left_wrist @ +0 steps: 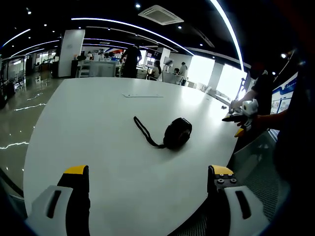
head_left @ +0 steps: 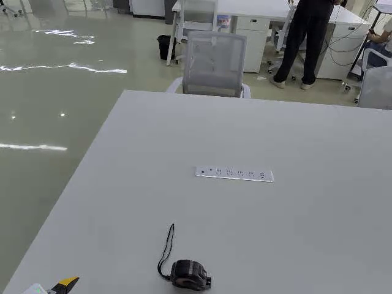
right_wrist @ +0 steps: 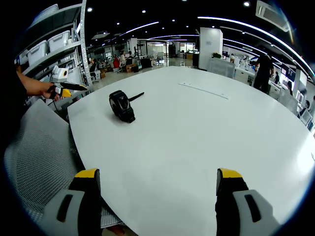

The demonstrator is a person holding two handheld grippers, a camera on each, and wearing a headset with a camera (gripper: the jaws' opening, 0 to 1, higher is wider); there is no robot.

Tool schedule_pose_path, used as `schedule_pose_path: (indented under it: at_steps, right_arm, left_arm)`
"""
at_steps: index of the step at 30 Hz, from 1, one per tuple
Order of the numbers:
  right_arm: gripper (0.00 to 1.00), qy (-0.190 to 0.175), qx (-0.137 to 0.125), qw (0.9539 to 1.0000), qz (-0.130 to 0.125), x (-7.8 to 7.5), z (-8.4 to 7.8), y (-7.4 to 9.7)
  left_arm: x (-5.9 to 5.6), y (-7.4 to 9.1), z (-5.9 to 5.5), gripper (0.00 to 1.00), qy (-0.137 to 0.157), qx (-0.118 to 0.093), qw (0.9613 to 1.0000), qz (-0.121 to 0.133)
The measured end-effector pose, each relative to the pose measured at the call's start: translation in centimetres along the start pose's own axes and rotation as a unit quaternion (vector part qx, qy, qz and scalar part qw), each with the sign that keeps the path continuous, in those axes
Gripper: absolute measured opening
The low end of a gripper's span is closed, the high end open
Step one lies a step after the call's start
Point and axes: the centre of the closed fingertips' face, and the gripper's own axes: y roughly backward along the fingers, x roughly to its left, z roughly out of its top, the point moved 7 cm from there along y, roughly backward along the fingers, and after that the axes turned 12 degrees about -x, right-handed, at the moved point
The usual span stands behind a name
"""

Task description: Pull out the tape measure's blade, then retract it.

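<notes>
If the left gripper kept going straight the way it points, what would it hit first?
Probably the black tape measure, lying on the white table almost dead ahead of the open left gripper, though its height above the table is unclear.

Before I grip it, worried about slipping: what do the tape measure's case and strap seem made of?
Tape measure: black case, likely plastic or rubber, matte with faint grey highlights. Strap: thin black cord, probably woven fabric; it lies limp in a curved loop.
</notes>
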Motion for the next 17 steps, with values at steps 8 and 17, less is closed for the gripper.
schedule_pose_path:
  at_steps: [8,17]
  right_arm:
    - [1.00,0.002,-0.001,1.0000,0.002,-0.01,0.35,-0.17]
    - [1.00,0.002,0.001,1.0000,0.001,-0.09,0.18,0.02]
  left_arm:
    - [0.09,0.06,-0.17,0.99,0.005,0.000,1.0000,-0.001]
    - [0.07,-0.03,-0.25,0.99,0.006,0.000,1.0000,-0.004]
